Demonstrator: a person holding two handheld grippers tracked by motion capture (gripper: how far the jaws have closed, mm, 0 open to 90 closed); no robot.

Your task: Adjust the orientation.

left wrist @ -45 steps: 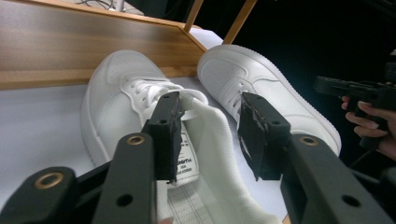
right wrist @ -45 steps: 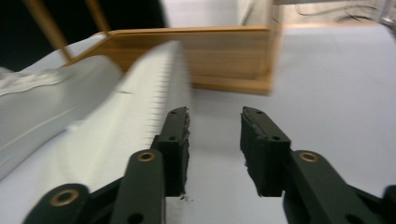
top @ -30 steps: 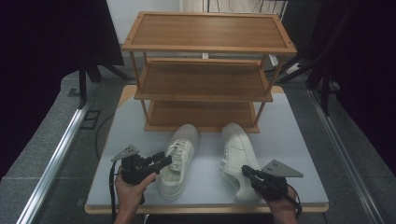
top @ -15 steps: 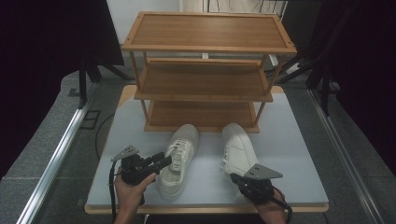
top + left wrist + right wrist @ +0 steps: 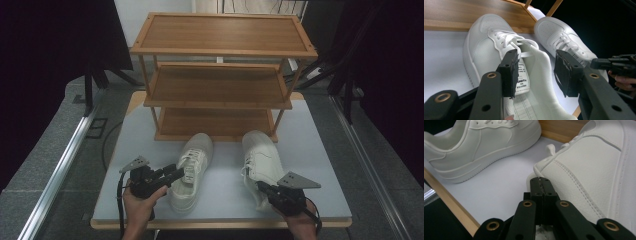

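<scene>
Both sneakers are still sitting on the table at 6 o'clock of the empty rack, so nothing's shelved. You're holding the left gripper wide open over the left shoe; the right gripper is pinched closed, empty, touching the right shoe.

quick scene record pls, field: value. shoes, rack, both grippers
surface: white table
rack: wooden, three shelves, bare, at table's far side
left shoe: white, toe toward rack
right shoe: white, toe toward rack
left gripper: open, jaws straddle left shoe's collar
right gripper: jaws together, at right shoe's heel; whether it pinches anything is unclear
</scene>
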